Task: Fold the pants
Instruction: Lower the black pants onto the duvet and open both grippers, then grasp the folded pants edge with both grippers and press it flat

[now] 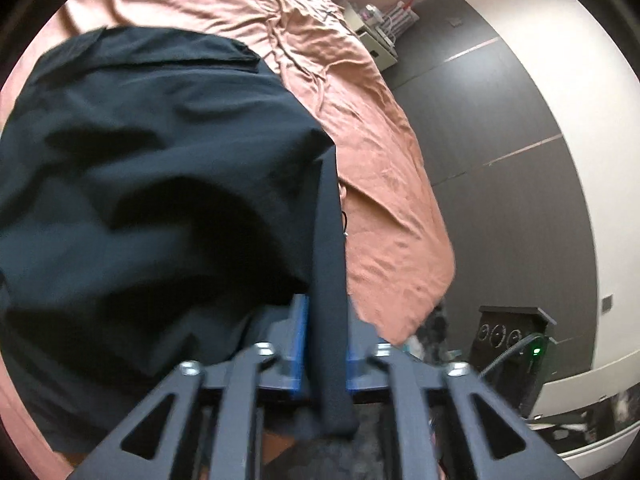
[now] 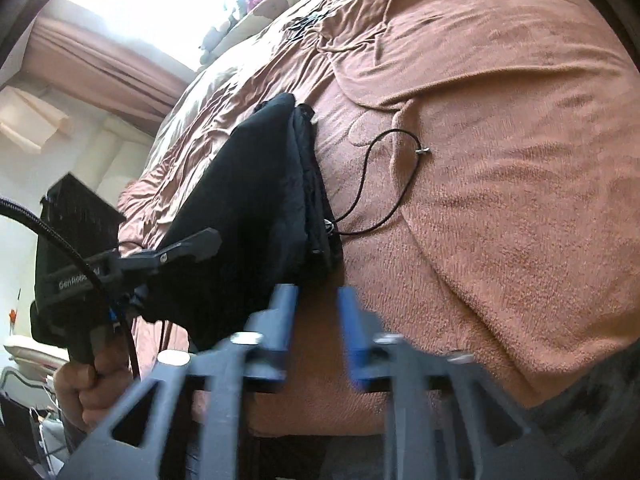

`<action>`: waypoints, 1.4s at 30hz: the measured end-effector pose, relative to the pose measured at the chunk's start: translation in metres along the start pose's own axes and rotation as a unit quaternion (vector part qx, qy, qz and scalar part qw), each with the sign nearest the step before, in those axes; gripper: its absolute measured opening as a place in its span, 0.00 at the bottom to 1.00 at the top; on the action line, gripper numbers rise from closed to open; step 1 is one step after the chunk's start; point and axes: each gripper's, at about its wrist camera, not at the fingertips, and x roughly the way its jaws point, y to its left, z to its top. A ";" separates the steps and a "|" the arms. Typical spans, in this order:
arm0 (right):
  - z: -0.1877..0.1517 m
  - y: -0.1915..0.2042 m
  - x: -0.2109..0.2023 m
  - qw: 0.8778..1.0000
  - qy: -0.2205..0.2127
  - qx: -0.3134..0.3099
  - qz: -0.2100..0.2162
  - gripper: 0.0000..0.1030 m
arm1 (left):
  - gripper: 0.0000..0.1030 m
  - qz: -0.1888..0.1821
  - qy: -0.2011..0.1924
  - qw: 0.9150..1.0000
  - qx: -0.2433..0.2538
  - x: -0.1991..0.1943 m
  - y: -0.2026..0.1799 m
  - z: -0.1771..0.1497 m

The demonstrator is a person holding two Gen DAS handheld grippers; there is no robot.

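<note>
Nearest in the left wrist view, the left gripper (image 1: 326,344) with blue pads is standing part open, a dark rolled band of cloth running up between its jaws; whether the pads are pressing on that band cannot be told. That band is belonging to the black lightweight fabric pants (image 1: 160,184), which are lying in a loose heap on the rust-orange wrinkled bedspread (image 1: 384,208), filling the near and left part of that view, their long axis running away from the tongs toward the far side of the bed. In the right wrist view, the right gripper (image 2: 316,322) is standing open with nothing between its blue pads, only bedspread showing in the gap; the pants are lying just beyond and to its left. By this judgement the left hand is the nearer one, already at the edge of the cloth. Only the right wrist view is showing a person's hand (image 2: 90,384) clutching the left gripper's handle, and a thin black drawcord (image 2: 394,184) trailing right from the pants across the bedspread. Only the left wrist view is showing the dark panelled wall (image 1: 500,152) beyond the right edge of the bed.
</note>
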 end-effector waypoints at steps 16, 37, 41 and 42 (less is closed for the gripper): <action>0.003 0.015 0.005 0.999 -0.008 -0.025 0.043 0.60 | 0.63 0.056 -0.097 0.993 -0.031 -0.081 0.045 -0.026; 0.003 -0.009 0.049 0.997 0.041 -0.024 -0.059 0.03 | 0.24 0.140 -0.073 0.981 -0.117 -0.092 0.128 -0.063; 0.008 -0.004 0.035 0.996 0.019 -0.032 -0.087 0.04 | 0.25 0.118 -0.075 0.983 -0.121 -0.102 0.130 -0.066; 0.011 -0.001 0.030 0.996 0.006 -0.034 -0.086 0.04 | 0.29 0.110 -0.077 0.983 -0.123 -0.104 0.131 -0.066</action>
